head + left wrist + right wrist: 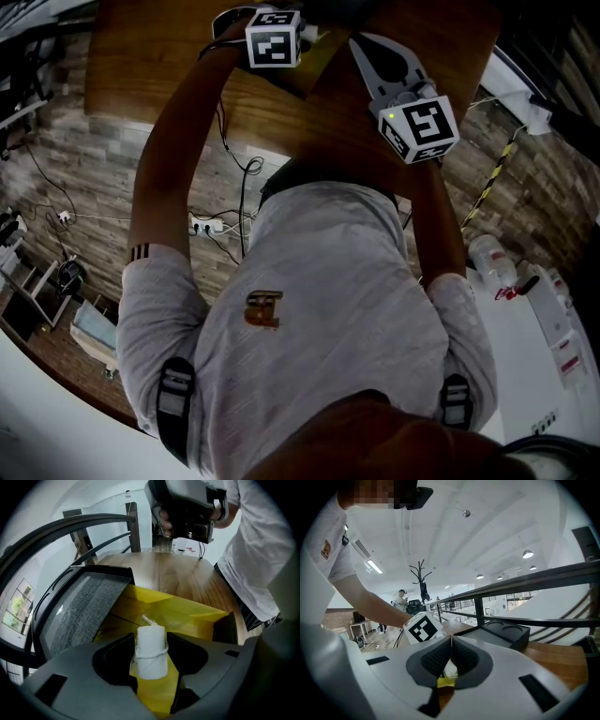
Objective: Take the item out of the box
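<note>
**Q:** Nearest thing first, pls.
**R:** Nearest: left gripper [151, 640]. Jaws are clamped on a white roll [151, 660], one pad per side.

**Q:** Counts?
**R:**
- 2 grippers
- 2 marker cubes: left cube [274, 37] and right cube [424, 129]
- 1 roll
- 1 yellow box [187, 613]
- 1 grey-lined panel [86, 611]
- 1 black tray [508, 632] w/ 2 round hollows
- 1 wood table [187, 576] under the lot

**Q:** What's in what?
**R:** Box is open, flaps spread. Roll sits in the jaws in front of the box's yellow inside, which shows behind & below it. Can't tell if the roll's lower end is clear of the rim. Panel leans just beside the box, on its left in the left gripper view.

**Q:** How does the roll lie?
**R:** Long axis stands upright in the left gripper view, approx along the jaws. Thread is tied round its middle. A frayed thread end sticks out the top, away from the lens.

**Q:** And the right gripper [451, 639]?
**R:** Tips pressed together. A bit of yellow & white shows thru the gap behind the tips, and I can't tell if it's nipped or just seen past them. In the left gripper view it's apart from the box, over the table's far side. It's aimed toward the left cube.

**Q:** Person?
**R:** White tee [328, 309], both arms stretched fwd over the table.
</note>
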`<state>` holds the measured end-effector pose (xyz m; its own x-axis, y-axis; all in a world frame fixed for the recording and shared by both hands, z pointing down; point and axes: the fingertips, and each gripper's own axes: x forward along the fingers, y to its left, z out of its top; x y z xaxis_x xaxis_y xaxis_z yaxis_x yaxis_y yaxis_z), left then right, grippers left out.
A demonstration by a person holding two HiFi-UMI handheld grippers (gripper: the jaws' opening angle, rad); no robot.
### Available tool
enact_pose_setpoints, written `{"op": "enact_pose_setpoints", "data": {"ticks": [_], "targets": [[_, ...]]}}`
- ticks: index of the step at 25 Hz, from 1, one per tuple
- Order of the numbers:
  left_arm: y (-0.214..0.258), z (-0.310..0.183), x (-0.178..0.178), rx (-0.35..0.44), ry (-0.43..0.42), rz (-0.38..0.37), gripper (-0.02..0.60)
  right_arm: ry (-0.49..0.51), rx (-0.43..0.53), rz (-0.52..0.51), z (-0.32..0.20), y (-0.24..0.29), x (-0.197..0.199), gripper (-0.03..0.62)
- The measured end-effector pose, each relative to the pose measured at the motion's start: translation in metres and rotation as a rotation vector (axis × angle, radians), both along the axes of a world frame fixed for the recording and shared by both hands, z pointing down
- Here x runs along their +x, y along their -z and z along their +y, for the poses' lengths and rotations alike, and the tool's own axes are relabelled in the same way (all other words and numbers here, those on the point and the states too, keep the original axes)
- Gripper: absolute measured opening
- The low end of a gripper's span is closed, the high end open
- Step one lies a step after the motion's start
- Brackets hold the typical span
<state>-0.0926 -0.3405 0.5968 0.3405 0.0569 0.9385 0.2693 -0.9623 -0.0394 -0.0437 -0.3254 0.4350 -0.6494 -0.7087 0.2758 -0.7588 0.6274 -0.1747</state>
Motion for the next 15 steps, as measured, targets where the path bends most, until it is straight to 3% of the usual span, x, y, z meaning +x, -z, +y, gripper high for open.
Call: {"op": "enact_pose_setpoints", "data": {"ticks": [6,15], "targets": [[-0.002,-0.001,0.002,-0.04,0.019,0.005,0.213,0.0,-0.012,-0.003,-0.002,-0.006,0.006,0.032],[0.002,0.009,-0.001,-0.017,0.032,0.012,0.207,0.012,-0.009,0.0,0.009,-0.005,0.006,0.032]]}}
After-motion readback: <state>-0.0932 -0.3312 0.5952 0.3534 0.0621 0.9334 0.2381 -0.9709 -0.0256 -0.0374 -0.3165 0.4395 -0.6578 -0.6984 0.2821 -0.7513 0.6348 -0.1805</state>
